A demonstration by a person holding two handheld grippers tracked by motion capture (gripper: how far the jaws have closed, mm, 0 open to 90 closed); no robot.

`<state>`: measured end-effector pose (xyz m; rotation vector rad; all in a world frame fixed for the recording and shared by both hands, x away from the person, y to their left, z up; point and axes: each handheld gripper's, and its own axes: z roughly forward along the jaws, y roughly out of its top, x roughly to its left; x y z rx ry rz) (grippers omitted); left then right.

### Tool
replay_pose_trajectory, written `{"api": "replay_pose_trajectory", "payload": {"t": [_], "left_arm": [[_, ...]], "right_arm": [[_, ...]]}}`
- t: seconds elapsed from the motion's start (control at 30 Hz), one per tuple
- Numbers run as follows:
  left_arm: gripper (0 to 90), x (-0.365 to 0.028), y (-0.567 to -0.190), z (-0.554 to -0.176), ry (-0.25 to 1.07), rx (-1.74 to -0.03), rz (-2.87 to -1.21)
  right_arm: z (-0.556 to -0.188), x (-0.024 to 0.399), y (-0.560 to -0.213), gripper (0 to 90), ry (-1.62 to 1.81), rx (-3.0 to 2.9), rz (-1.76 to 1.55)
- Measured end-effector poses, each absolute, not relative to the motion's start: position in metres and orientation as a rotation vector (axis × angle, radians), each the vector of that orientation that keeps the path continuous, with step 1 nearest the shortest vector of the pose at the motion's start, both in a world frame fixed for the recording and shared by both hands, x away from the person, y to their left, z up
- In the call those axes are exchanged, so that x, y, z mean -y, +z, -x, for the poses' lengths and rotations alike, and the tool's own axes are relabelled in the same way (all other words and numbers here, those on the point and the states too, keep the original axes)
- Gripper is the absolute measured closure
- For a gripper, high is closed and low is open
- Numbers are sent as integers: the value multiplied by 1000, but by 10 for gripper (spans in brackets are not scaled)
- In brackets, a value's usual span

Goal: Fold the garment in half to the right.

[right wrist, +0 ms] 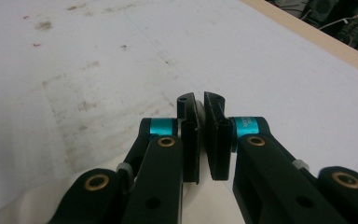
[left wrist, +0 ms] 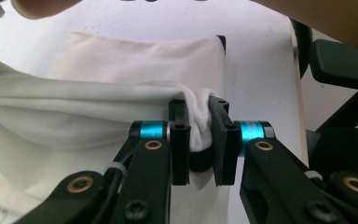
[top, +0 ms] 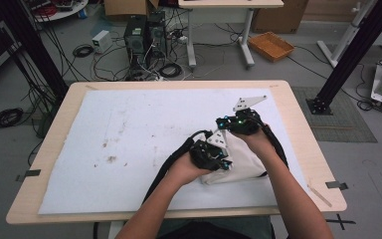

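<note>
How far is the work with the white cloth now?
Done: the white cloth already lies partly folded into a compact shape on the white mat. In hand: the left tongs pinch a bunched edge of it. The right tongs look shut; what they hold, if anything, I cannot tell. Left: probably laying that edge down and smoothing it.

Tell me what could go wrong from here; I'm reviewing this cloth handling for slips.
The left gripper pinches only a small bunch of the white cloth; a pull could slip it free.
The right gripper is shut with no cloth clearly between its jaws, so that side may drag.
The white mat has brown stains that could soil the cloth.
</note>
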<state>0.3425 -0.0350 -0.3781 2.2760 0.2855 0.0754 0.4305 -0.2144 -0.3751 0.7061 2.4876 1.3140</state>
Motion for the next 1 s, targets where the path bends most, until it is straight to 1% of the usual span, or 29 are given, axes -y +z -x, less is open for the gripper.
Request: {"api": "replay_pose_trajectory", "payload": {"t": [0.3, 0.63, 0.77, 0.83, 0.87, 0.9, 0.93, 0.97, 1.0], "left_arm": [[794, 64, -382, -350, 40, -263, -2295], [794, 91, -395, -354, 6, -249, -2329], [790, 102, -398, -357, -9, -247, -2342], [772, 106, -402, -359, -25, -258, -2334], [751, 107, -403, -360, -39, -261, -2330], [718, 108, -405, -360, -40, -271, -2324], [625, 107, -405, -360, -36, -285, -2303], [559, 104, -404, -359, -43, -317, -2274], [496, 99, -403, -358, -34, -337, -2241]], "right_arm": [[-430, 239, -384, 865, 1301, -2468, -768], [-427, 274, -406, 865, 1273, -2448, -891], [-427, 278, -409, 863, 1267, -2447, -912], [-427, 279, -411, 852, 1257, -2449, -912], [-426, 280, -412, 832, 1254, -2444, -920], [-426, 281, -413, 792, 1251, -2442, -931], [-426, 283, -414, 678, 1254, -2429, -960], [-426, 285, -414, 571, 1256, -2418, -982], [-425, 288, -414, 497, 1252, -2392, -1028]]}}
